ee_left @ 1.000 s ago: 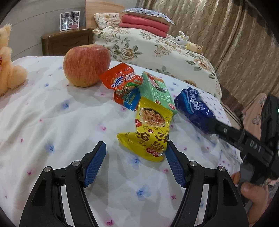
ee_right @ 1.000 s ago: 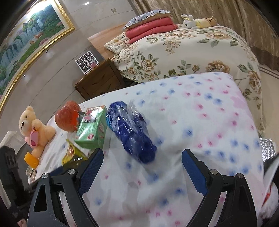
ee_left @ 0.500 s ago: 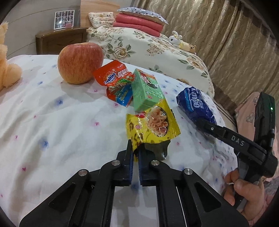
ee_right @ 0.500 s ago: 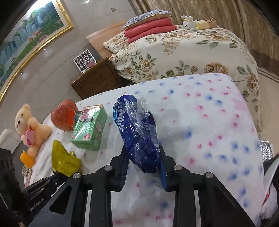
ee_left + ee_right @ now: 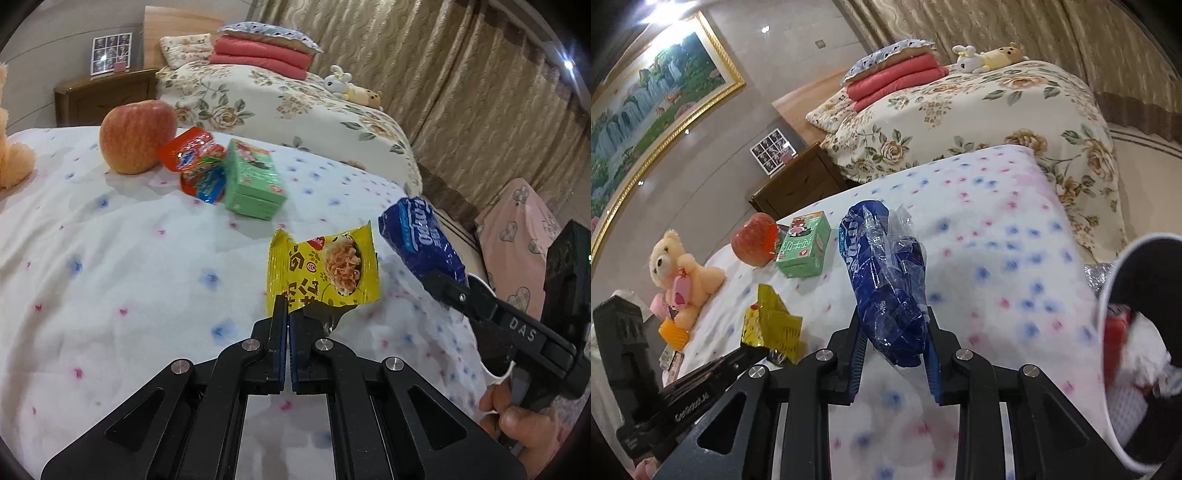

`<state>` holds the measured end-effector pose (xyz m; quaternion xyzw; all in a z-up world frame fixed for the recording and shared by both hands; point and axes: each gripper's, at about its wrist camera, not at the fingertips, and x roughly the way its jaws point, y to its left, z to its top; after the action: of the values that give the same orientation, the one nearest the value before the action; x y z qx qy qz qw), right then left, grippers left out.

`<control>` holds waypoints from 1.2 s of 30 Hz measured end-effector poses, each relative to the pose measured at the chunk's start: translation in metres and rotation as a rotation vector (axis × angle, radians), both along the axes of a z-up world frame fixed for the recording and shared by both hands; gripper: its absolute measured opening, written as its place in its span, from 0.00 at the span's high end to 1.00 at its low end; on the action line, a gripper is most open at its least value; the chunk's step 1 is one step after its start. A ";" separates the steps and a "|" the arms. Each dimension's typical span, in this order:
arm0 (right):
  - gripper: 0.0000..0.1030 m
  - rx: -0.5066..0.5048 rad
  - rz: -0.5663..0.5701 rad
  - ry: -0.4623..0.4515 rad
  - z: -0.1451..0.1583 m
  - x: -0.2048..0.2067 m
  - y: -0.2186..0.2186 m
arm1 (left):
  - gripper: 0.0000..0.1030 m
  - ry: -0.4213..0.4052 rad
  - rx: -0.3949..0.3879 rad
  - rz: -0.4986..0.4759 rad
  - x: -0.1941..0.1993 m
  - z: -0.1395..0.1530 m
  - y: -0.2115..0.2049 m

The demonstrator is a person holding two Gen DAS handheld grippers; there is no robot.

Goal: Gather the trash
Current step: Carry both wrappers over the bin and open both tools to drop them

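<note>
My left gripper (image 5: 287,314) is shut on the lower edge of a yellow snack wrapper (image 5: 327,269), which hangs just above the dotted bedspread (image 5: 129,258). To its right my right gripper (image 5: 441,282) holds a blue biscuit wrapper (image 5: 419,234). In the right wrist view the right gripper (image 5: 892,332) is shut on that blue wrapper (image 5: 882,273), raised off the spread. The yellow wrapper (image 5: 774,325) and the left gripper (image 5: 738,360) show at the lower left there. A white-rimmed bin (image 5: 1108,306) with trash inside stands at the right edge.
On the bedspread lie a green carton (image 5: 253,179), an orange Ovaltine wrapper (image 5: 195,162) and an apple (image 5: 136,134). A teddy bear (image 5: 679,269) sits at the far left. A floral bed (image 5: 280,107) and wooden nightstand (image 5: 103,94) stand behind; curtains line the right wall.
Both grippers closed: the left on the yellow wrapper, the right on the blue wrapper. Both then lifted their wrappers off the spread and carried them rightward toward the bin, which has come into view.
</note>
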<state>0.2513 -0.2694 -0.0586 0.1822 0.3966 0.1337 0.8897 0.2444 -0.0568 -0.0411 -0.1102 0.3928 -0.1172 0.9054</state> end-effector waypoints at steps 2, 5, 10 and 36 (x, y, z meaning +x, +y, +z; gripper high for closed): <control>0.73 0.006 -0.013 -0.003 0.001 -0.010 -0.006 | 0.99 -0.006 -0.002 -0.016 -0.006 0.003 -0.005; 0.73 0.011 -0.039 -0.003 0.001 -0.022 -0.016 | 0.99 -0.010 -0.005 -0.043 -0.013 0.005 -0.015; 0.73 0.015 -0.088 0.009 -0.002 -0.042 -0.038 | 0.99 -0.010 -0.006 -0.098 -0.023 0.007 -0.038; 0.73 0.028 -0.275 0.013 -0.007 -0.104 -0.120 | 0.99 -0.006 0.026 -0.294 -0.041 0.008 -0.137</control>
<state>0.1474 -0.3890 -0.0660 0.2482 0.3718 0.0149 0.8944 0.2038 -0.1938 -0.0334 -0.0393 0.4035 -0.2438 0.8810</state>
